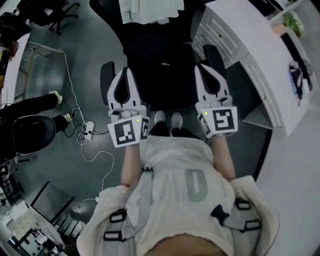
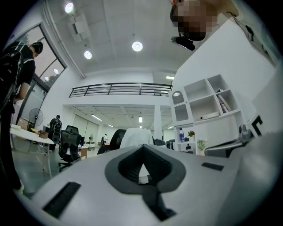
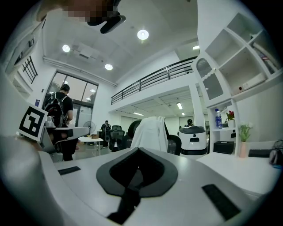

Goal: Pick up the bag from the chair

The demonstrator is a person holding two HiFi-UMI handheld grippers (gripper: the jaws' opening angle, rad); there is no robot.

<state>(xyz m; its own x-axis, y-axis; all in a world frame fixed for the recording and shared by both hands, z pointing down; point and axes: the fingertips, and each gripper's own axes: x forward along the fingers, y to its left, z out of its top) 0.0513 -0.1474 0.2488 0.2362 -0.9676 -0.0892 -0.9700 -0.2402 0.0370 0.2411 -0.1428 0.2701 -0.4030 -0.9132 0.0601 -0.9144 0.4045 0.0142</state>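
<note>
Bag (image 1: 162, 62) is black on the black chair (image 1: 106, 80) seat, edges unclear. White cloth (image 1: 147, 11) over the backrest, desk (image 1: 250, 45) to the right. Left gripper (image 1: 123, 72) and right gripper (image 1: 208, 67) pinched closed, empty.

Chair (image 1: 160, 70) ahead, desk (image 1: 252, 47) close at right

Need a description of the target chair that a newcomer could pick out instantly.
Start at the long white desk on the right; the chair stands just left of it, straight ahead of the person. It is black like the office chairs farther back, but alone has a white garment draped over its backrest.
</note>
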